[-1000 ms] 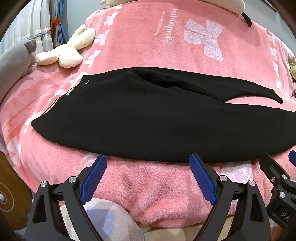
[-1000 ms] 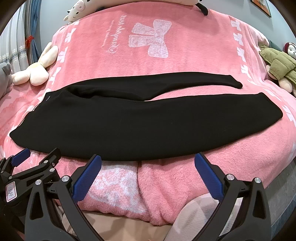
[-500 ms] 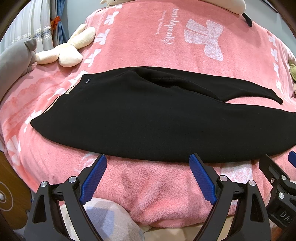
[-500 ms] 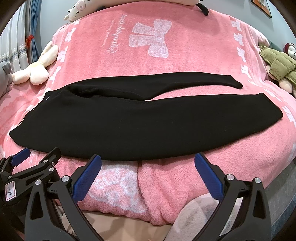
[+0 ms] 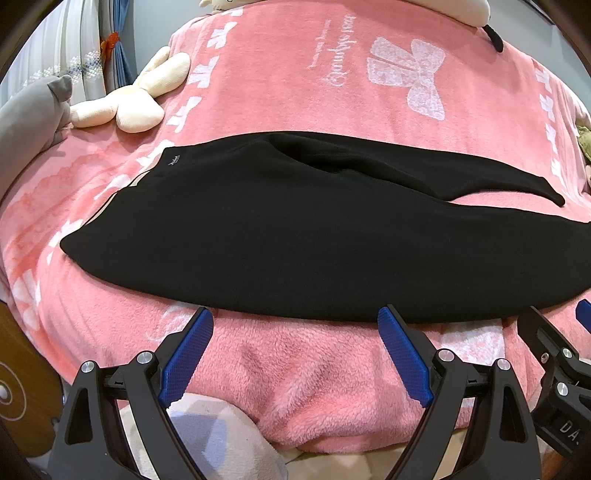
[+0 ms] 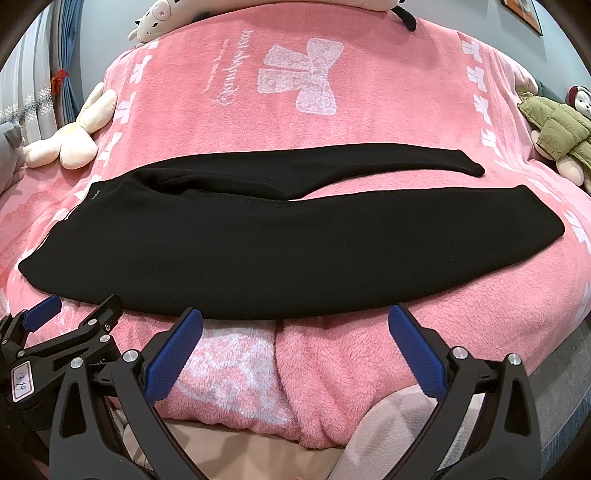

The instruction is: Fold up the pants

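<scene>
Black pants point(image 5: 295, 236) point(image 6: 280, 251) lie flat across a pink fleece blanket point(image 5: 295, 373) point(image 6: 332, 354), waistband to the left, legs running right. The near leg is wide and the far leg point(image 6: 369, 166) splays apart from it. My left gripper point(image 5: 295, 325) hovers open just short of the pants' near edge, nothing between its blue pads. My right gripper point(image 6: 295, 325) is also open and empty at the same near edge, further right. In each wrist view the other gripper shows at the frame's side, near the blanket's front edge.
A cream plush toy point(image 5: 129, 107) point(image 6: 70, 140) lies on the bed at the far left. A plush in a green jacket point(image 6: 557, 133) sits at the far right. More soft toys point(image 6: 155, 18) line the far end. The bed's front edge drops off below the grippers.
</scene>
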Tool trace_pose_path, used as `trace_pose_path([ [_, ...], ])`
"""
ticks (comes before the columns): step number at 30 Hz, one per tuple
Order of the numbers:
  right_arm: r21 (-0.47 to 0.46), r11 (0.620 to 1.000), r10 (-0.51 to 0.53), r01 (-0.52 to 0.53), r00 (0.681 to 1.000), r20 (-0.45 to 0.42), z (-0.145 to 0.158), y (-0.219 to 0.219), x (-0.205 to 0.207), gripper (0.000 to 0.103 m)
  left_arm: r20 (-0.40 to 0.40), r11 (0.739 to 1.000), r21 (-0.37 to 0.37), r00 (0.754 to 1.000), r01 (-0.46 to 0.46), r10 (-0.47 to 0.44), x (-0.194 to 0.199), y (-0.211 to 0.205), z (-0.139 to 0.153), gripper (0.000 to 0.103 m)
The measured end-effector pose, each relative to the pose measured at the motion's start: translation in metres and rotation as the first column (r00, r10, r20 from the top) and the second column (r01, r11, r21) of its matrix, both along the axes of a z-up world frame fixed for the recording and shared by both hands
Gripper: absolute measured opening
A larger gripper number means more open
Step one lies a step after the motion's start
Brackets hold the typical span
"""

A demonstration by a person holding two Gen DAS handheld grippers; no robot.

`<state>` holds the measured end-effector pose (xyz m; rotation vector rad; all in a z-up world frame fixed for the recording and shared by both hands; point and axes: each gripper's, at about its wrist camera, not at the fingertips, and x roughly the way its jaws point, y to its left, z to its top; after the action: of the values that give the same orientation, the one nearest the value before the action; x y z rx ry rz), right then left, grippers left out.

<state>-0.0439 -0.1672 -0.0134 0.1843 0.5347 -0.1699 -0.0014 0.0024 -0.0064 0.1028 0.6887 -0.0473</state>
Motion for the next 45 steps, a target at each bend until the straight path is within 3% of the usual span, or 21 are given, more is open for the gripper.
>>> trace_pose_path([
  [26,0.000,1.000,0.000,0.000,1.000,-0.007,-0.003,0.002,0.001,0.098,0.009,1.000,0.000,1.000,-0.002,0.002,0.001,0.000,0.000,0.088],
  [33,0.004,1.000,0.000,0.000,0.999,-0.051,-0.001,0.001,0.006,0.098,0.010,1.000,-0.005,1.000,-0.002,0.002,-0.001,0.003,0.001,0.088],
  [40,0.059,0.998,0.001,0.005,0.995,-0.102,0.011,-0.030,0.012,0.098,0.109,0.998,-0.043,0.993,0.054,-0.049,-0.010,0.010,0.023,0.089],
  [45,0.153,0.988,0.008,0.014,0.990,-0.138,0.018,-0.097,0.036,0.098,0.160,0.995,0.033,0.982,0.093,-0.097,0.005,0.016,0.056,0.089],
])
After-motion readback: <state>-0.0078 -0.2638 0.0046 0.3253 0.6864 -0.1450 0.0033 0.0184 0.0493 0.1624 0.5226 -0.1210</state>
